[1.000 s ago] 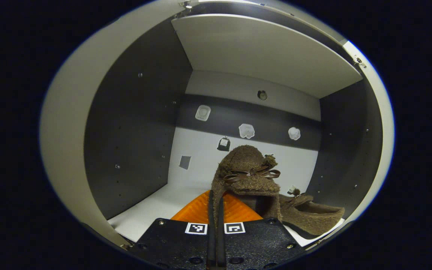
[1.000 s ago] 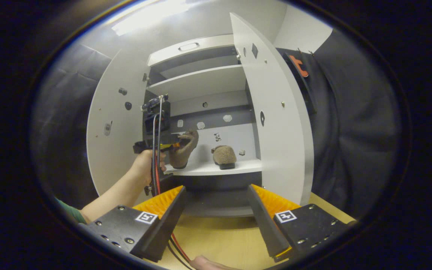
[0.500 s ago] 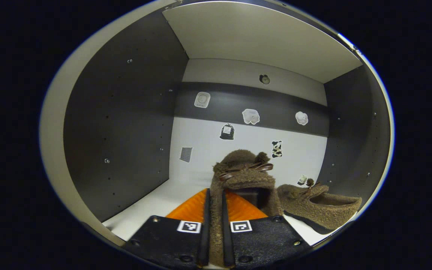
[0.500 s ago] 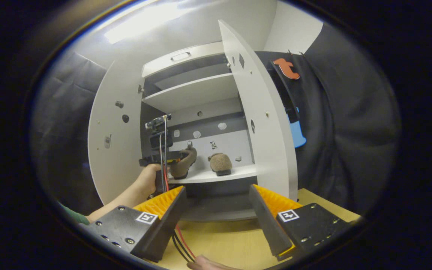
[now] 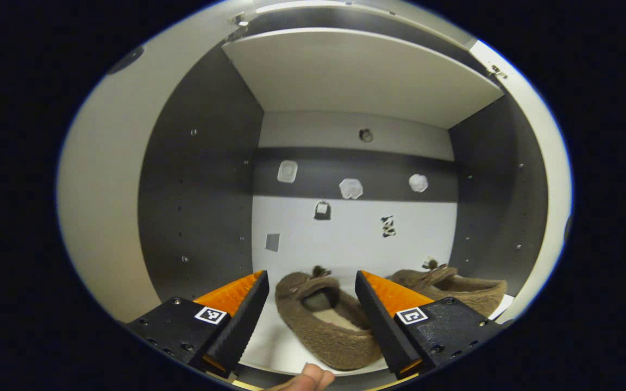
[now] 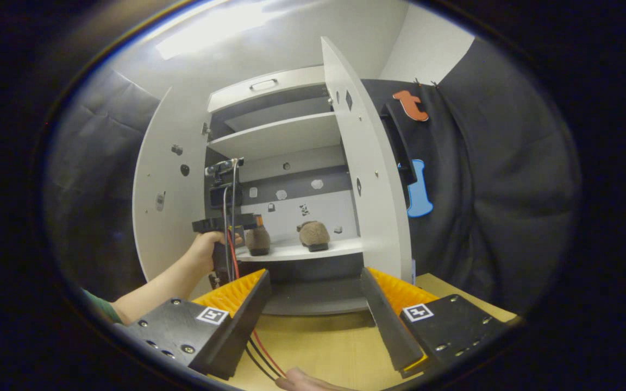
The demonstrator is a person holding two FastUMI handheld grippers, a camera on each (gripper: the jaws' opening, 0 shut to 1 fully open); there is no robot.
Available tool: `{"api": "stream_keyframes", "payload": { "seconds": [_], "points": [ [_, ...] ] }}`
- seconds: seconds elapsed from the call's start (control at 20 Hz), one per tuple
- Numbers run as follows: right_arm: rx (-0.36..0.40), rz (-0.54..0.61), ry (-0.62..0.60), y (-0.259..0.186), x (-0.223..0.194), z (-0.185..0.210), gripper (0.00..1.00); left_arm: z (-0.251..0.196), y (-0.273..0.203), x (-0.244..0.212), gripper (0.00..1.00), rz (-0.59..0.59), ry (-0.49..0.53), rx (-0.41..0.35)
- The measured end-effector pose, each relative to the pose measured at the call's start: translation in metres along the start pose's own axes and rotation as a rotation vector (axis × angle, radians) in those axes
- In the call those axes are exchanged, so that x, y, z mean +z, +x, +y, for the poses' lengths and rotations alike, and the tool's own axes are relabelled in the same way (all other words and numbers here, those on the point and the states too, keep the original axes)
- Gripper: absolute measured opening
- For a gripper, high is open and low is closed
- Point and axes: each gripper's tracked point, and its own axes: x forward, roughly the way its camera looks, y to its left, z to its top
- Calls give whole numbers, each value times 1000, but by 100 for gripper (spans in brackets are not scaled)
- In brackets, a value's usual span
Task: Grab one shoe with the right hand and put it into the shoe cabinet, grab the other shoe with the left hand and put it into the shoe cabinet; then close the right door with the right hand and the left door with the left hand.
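Both slippers (image 5: 326, 320) (image 5: 454, 290) shelved; right tool (image 6: 315, 309) agape, empty, facing right door (image 6: 370, 179); left tool (image 5: 310, 320) agape, empty.

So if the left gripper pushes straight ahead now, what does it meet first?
Probably the brown slipper lying on the shelf between its open fingers; beyond that, the cabinet's back wall. Depth is hard to judge.
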Motion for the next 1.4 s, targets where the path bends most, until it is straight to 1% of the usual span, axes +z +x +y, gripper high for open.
{"api": "stream_keyframes", "payload": {
  "seconds": [0.1, 0.15, 0.35, 0.4, 0.45, 0.6, 0.65, 0.7, 0.75, 0.85, 0.9, 0.95, 1.0, 1.05, 1.1, 1.15, 1.2, 1.25, 1.3, 1.4],
  "points": [
    [-17, 6, -6, -9, -4, -5, 100, 5, -29, 7, 98, -4, 34, 19],
    [-42, 2, -11, -14, -4, -12, 100, 4, -45, 11, 98, -14, 29, 8],
    [-46, -21, 34, -37, 6, -25, 100, 0, -126, 17, 97, -4, -41, -44],
    [-53, -15, 38, -42, 9, -31, 97, 2, -150, 19, 97, 0, -45, -59],
    [-58, -3, 35, -46, 12, -37, 100, 4, -167, 24, 97, -9, -44, -67],
    [-89, -10, 3, -53, 37, -59, 100, 14, -224, 49, 96, -61, -19, -80],
    [-109, -22, -11, -55, 47, -69, 100, 16, -240, 54, 94, -62, -15, -85],
    [-120, -38, -25, -57, 61, -78, 100, 21, -254, 57, 96, -53, -18, -85],
    [-129, -51, -42, -60, 75, -87, 100, 27, -267, 59, 94, -44, -23, -78],
    [-142, -65, -90, -61, 99, -107, 100, 35, -288, 67, 94, -56, -20, -81],
    [-137, -60, -123, -60, 111, -118, 100, 38, -298, 67, 96, -61, -23, -84],
    [-121, -51, -148, -58, 119, -124, 100, 40, -309, 62, 96, -57, -32, -91],
    [-93, -36, -164, -55, 126, -130, 97, 41, -319, 55, 94, -43, -45, -100],
    [-72, -25, -172, -51, 136, -138, 100, 42, -330, 45, 94, -32, -62, -108],
    [-48, -33, -164, -45, 151, -144, 100, 39, -341, 40, 97, -28, -72, -129],
    [-17, -40, -166, -38, 163, -149, 100, 38, -350, 35, 96, -29, -75, -145],
    [-1, -51, -161, -28, 174, -156, 100, 38, -360, 30, 92, -33, -76, -153],
    [9, -52, -166, -19, 182, -164, 100, 38, -367, 28, 92, -45, -80, -161],
    [20, -38, -156, -9, 187, -170, 100, 39, -373, 23, 95, -51, -90, -161],
    [30, -1, -155, 11, 191, -184, 100, 37, -381, 9, 96, -31, -100, -167]
  ]
}}
